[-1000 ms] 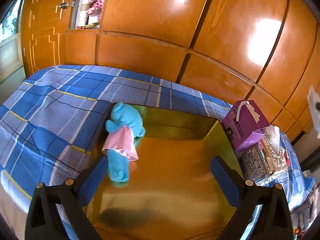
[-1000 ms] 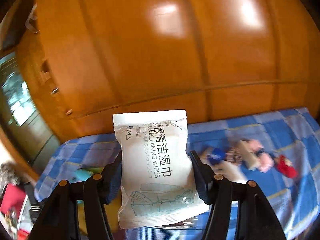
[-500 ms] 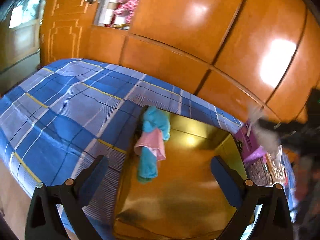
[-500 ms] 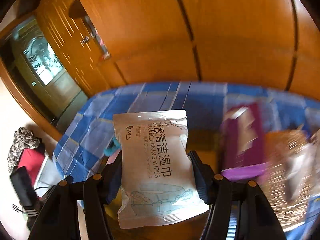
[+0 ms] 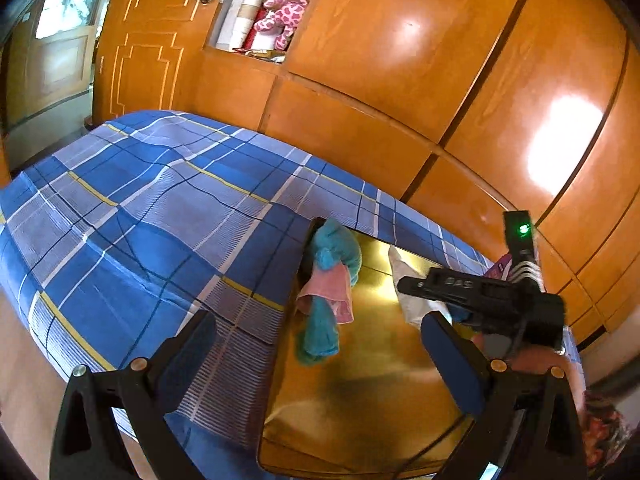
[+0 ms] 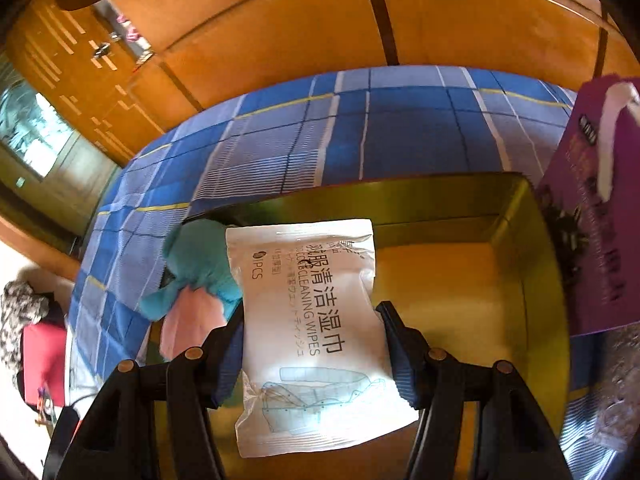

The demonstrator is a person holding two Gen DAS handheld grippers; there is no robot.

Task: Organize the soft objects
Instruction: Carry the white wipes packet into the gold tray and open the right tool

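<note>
Wipes pack point(image 6: 316, 328): white, flat, printed; clamped over gold box point(image 6: 520, 280)

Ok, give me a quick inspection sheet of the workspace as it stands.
Surface: bed, blue plaid cover.
Job's things: gold box on the bed; teal plush draped over its wall; wipes pack over the box.
Clutter: purple box beside the gold box.
Grippers: right gripper shut on the pack; left gripper open, empty.
Cables: nothing seen.
Surroundings: wooden wardrobe; pink plush in its niche.
</note>
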